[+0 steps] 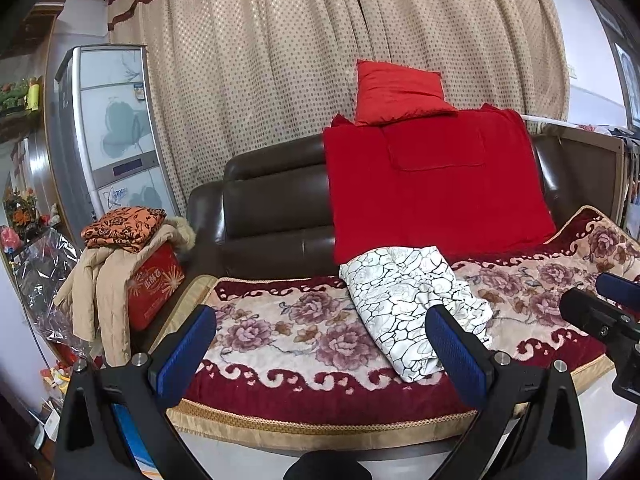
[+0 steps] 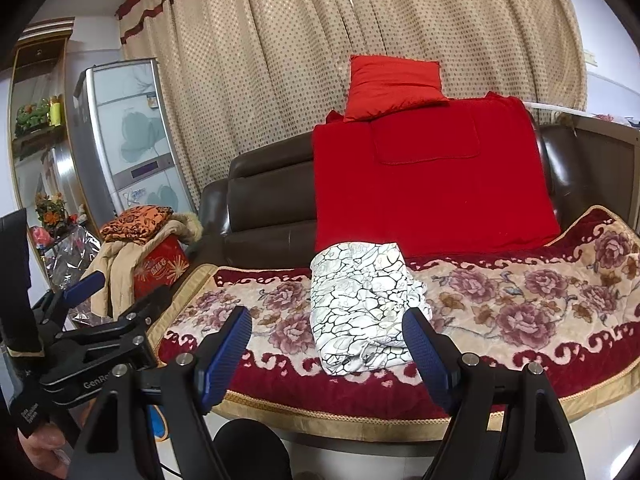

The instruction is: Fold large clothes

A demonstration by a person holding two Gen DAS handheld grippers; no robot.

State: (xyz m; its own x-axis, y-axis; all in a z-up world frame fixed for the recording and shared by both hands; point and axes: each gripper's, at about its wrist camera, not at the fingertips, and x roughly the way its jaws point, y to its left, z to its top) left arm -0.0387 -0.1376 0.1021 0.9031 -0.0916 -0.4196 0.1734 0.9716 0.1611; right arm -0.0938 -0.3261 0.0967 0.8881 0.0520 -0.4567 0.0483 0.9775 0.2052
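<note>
Both grippers, left gripper (image 1: pixel 320 348) and right gripper (image 2: pixel 326 348), gape empty. I judge the white patterned garment (image 2: pixel 360 304) light, limp; pinch a corner near the sofa cover's (image 2: pixel 520 308) front edge.

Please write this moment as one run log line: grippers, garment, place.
left gripper: open, empty | right gripper: open, empty | white patterned garment: bunched, untouched, on floral sofa cover | step: fold not begun
</note>
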